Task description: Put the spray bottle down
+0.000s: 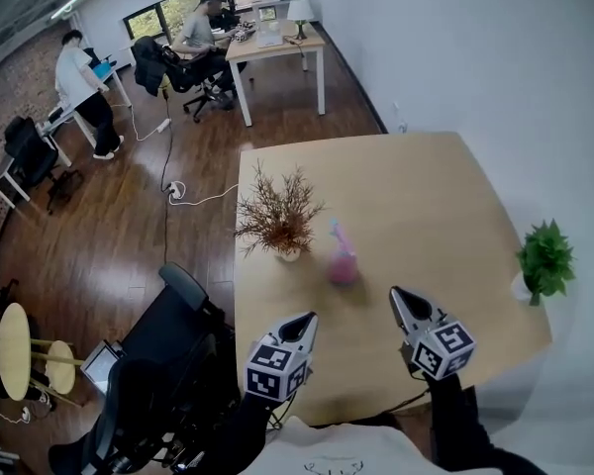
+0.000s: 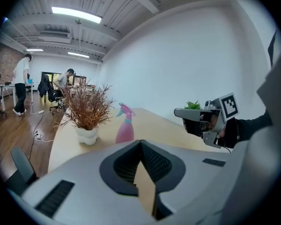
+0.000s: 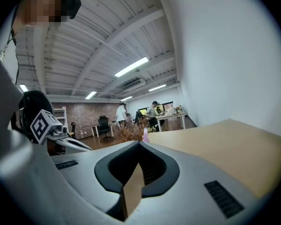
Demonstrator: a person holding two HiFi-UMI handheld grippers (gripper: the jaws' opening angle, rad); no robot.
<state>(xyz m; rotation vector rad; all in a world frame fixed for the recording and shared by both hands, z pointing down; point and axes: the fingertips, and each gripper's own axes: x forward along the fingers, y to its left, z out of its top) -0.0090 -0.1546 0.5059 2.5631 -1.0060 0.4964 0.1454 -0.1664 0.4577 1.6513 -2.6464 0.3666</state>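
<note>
Head view: shows the spray bottle [image 1: 342, 260] standing upright on the table [image 1: 426, 196], nearer the left edge than the right, just beside a dried plant [image 1: 277, 216] in a white pot [image 1: 290, 254]. Looks already set down, with nothing holding it. Places the left gripper [image 1: 309, 318] and right gripper [image 1: 395, 293] over the near edge, both apart from the bottle, each with jaws pressed together on nothing. Catches a green plant [image 1: 546, 257] by the right edge; cannot tell whether on the top or beyond it.

Left gripper view: looks along dark ribbed pads meeting at a point, nothing between them. Gives the best look at the bottle [image 2: 125, 125]: pink plastic, a cone-shaped body narrowing to a slim neck with a bluish collar, and a trigger head with its nozzle pointing left. Judging by that, probably light and stiff, smooth enough to slip; best taken at the neck under the trigger head, or low on the body where the walls may flex a little. Fill level not readable. Shows a pale, matt wooden top.

Right gripper view: confirms closed, empty jaws, the left gripper [image 3: 86, 147] to one side, and the bottle [image 3: 145, 136] as a small pink sliver far across the table.
</note>
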